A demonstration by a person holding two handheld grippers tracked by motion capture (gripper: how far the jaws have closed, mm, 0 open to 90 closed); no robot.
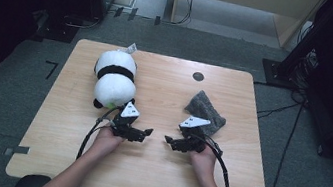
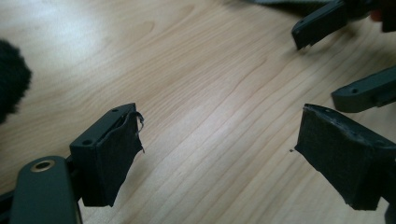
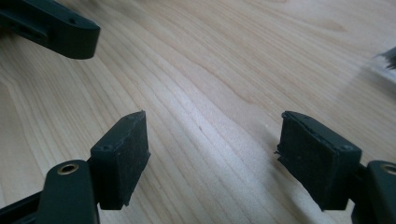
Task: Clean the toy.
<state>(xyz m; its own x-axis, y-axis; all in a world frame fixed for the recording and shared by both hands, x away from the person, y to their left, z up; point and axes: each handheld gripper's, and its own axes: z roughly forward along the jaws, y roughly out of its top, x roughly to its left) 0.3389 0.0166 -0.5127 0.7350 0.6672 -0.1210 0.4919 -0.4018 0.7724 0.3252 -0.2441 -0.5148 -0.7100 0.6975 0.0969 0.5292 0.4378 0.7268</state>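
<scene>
Left gripper [image 1: 147, 132] is sitting low over the table [image 1: 152, 172] near its middle, jaws spread with bare wood between the pads [image 2: 109, 158] and nothing pinched. Its grey plate is lying just in front of the panda [image 1: 114, 78], a black-and-white plush that is resting on the table's left half, close behind this gripper but not touching the jaws; one dark paw is edging into the left gripper view. Left hand [image 1: 107, 141] is wrapping the gripper body from below, cable looping off toward the person.

Right gripper [image 1: 168, 139] is facing the left one across a small gap, tips nearly meeting, jaws likewise spread and empty over the wood. Right hand [image 1: 203, 159] is gripping it. Grey cloth [image 1: 205, 109] is lying crumpled just behind this gripper, on the right half.
</scene>
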